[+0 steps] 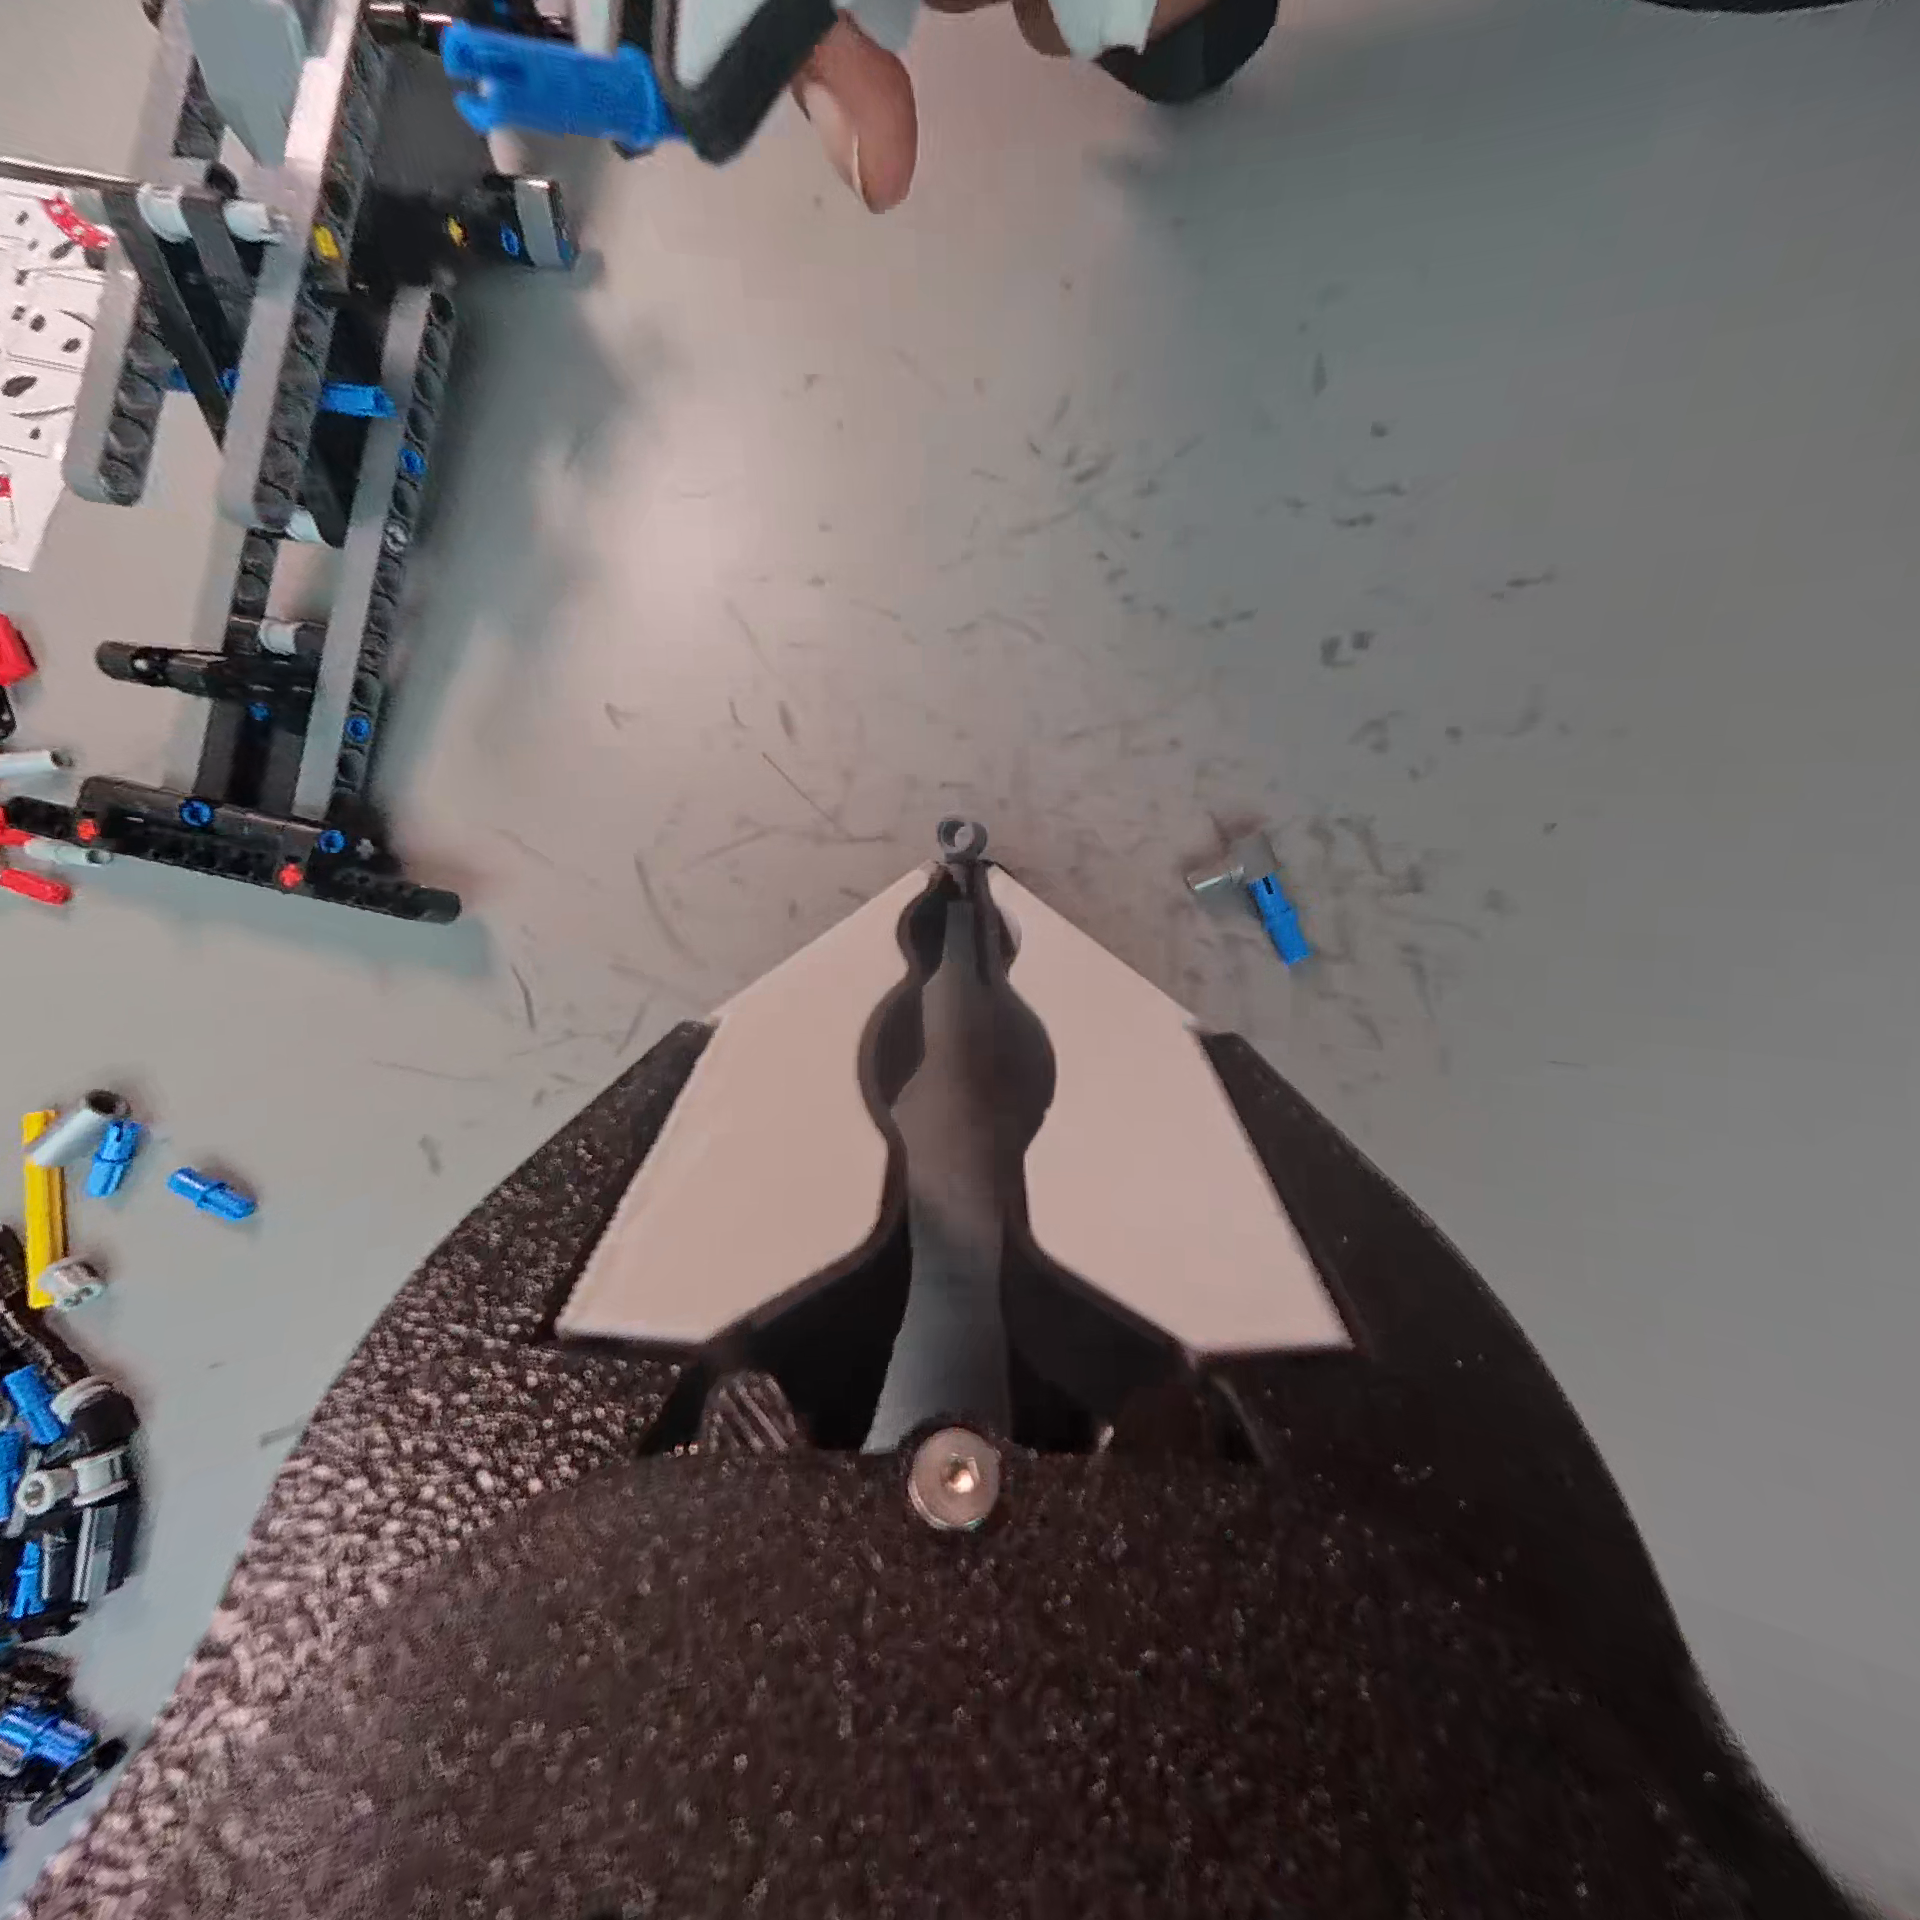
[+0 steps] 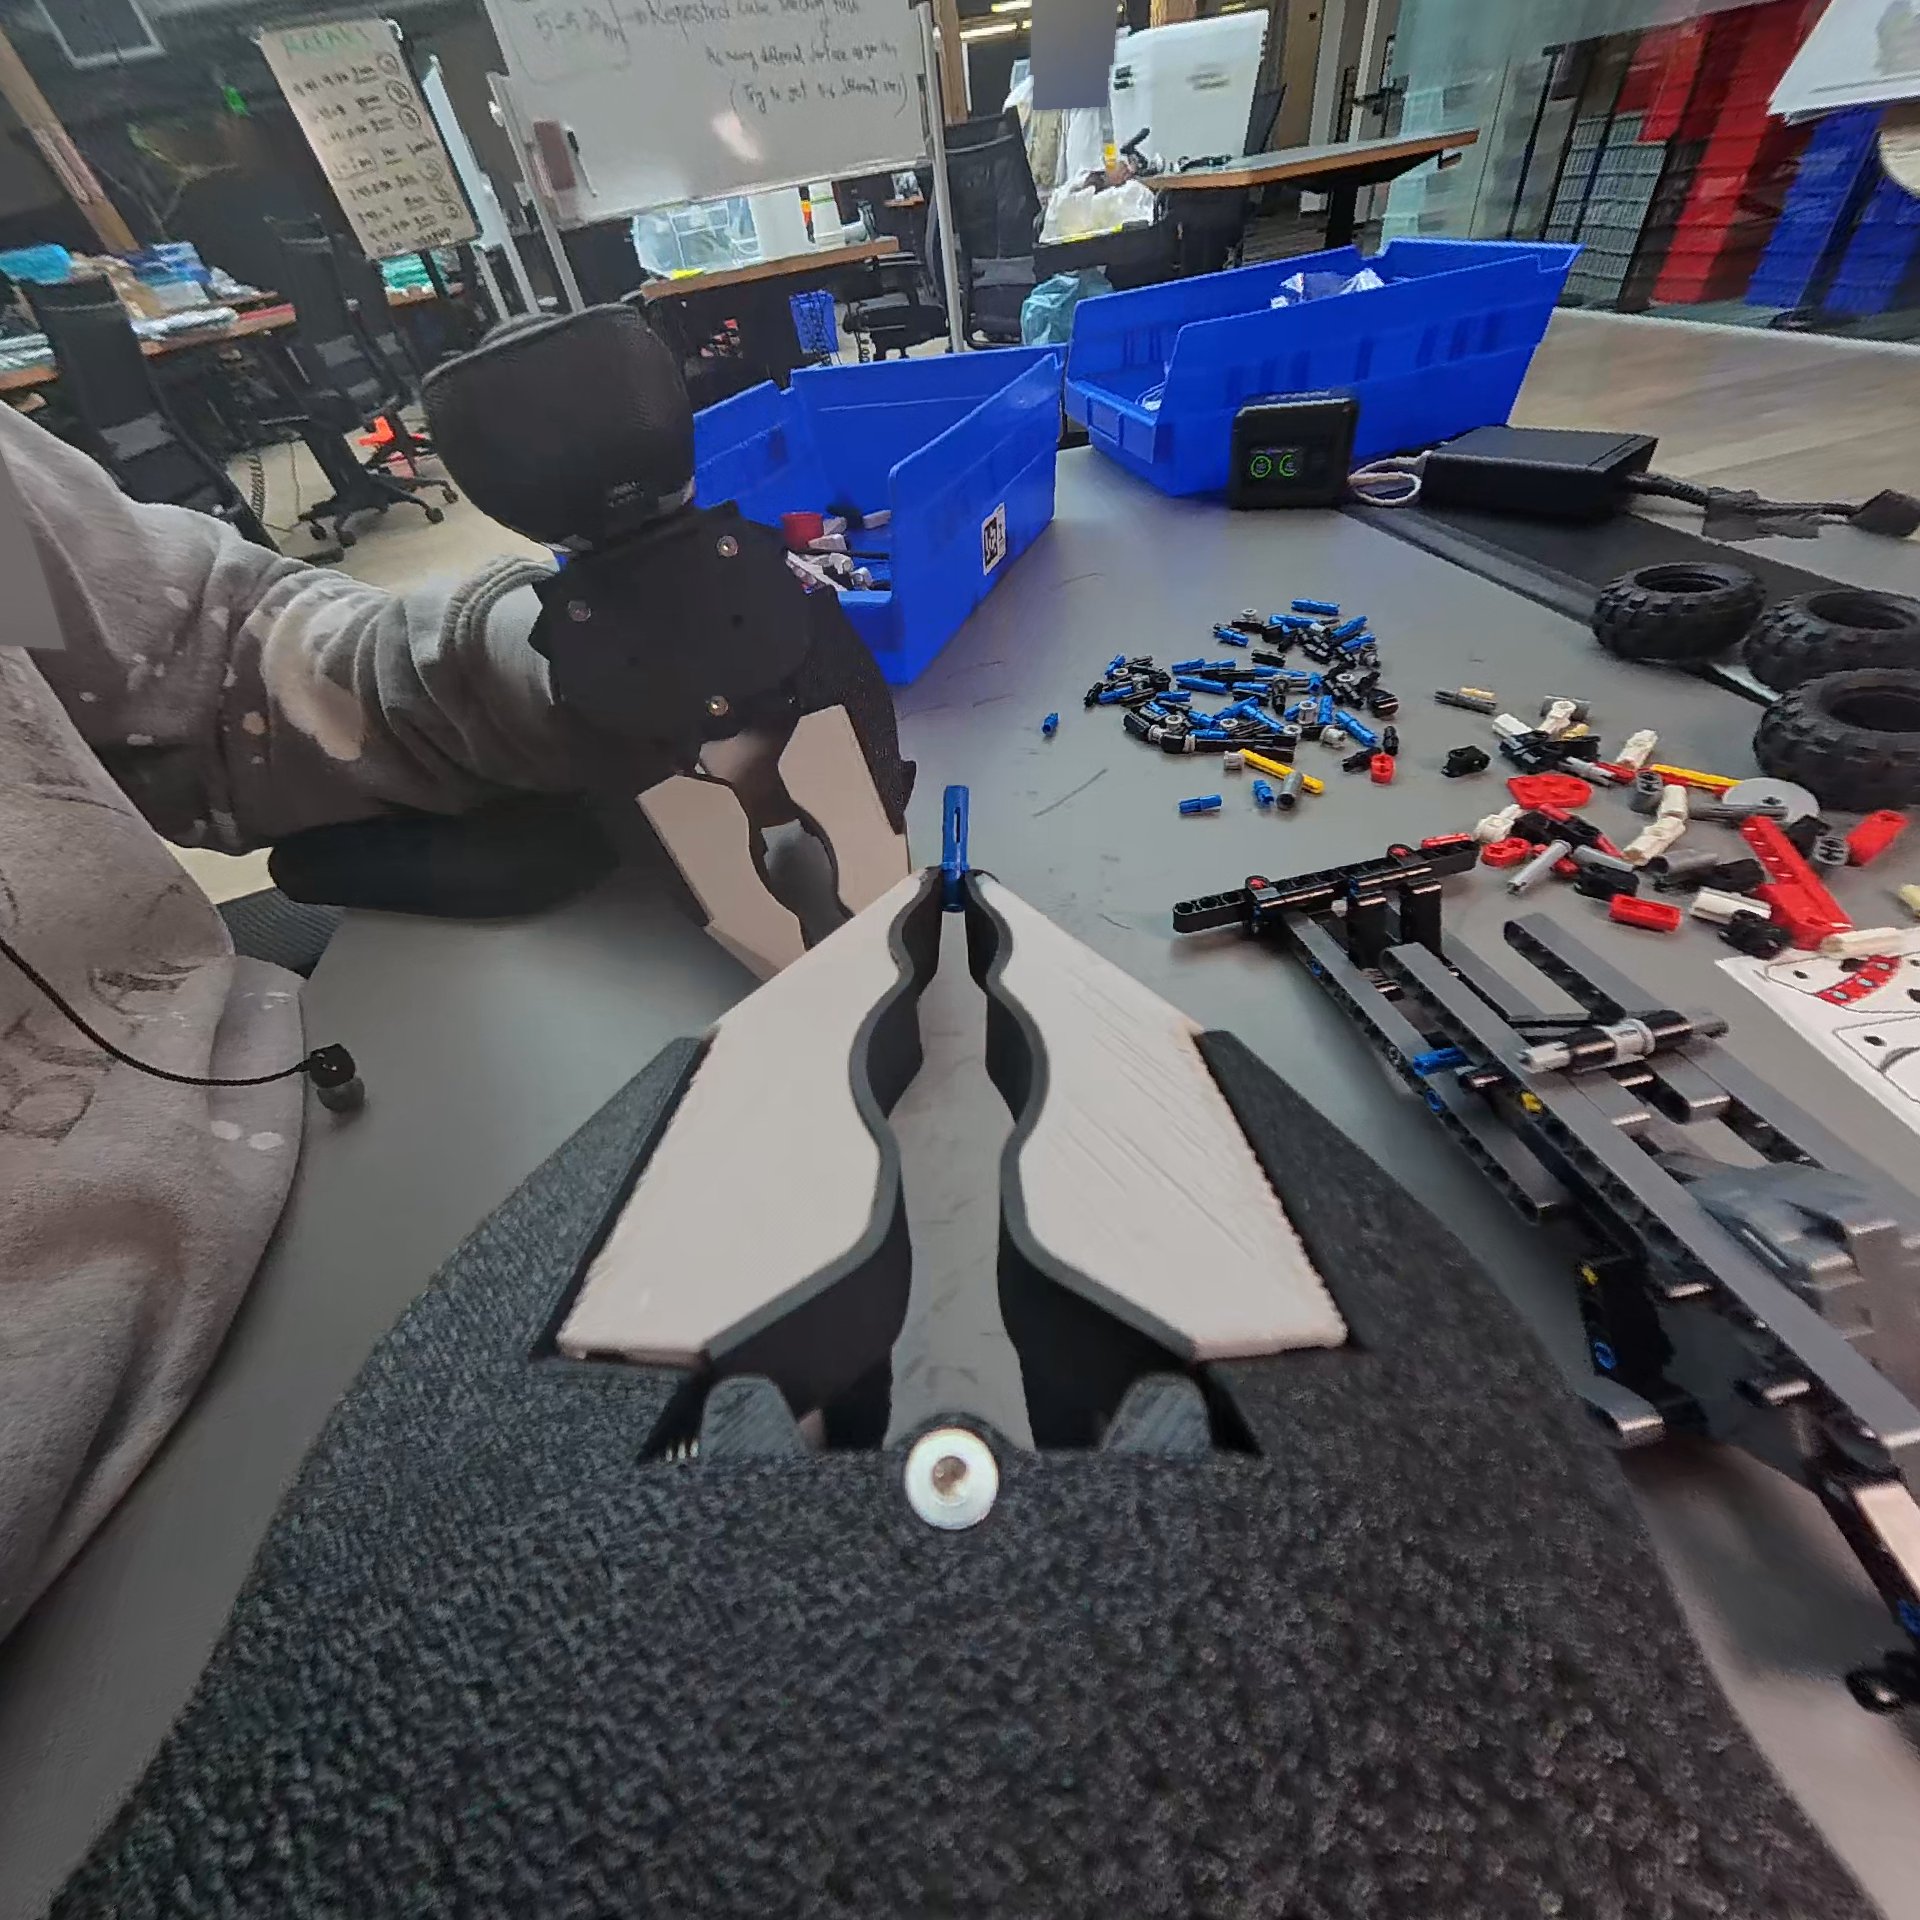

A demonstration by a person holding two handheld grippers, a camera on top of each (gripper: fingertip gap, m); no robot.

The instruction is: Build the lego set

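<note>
Grey scuffed table (image 1: 1351, 416): my right gripper (image 2: 954, 878) pinches light, slippery blue pin (image 2: 954, 831) by its base; left gripper (image 1: 964, 868) clamps small grey connector (image 1: 962, 836) at its end.

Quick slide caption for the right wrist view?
Right hand-held gripper pinching a blue pin upright over the grey table, chassis to its right.

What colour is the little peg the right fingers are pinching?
Blue peg, clearest in the right wrist view.

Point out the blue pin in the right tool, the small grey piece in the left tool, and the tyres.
blue pin (image 2: 954, 821), right wrist view, exposed shaft.
small grey piece (image 1: 961, 837), left wrist view, round end.
tyres (image 2: 1675, 610), right wrist view, tread.
</note>
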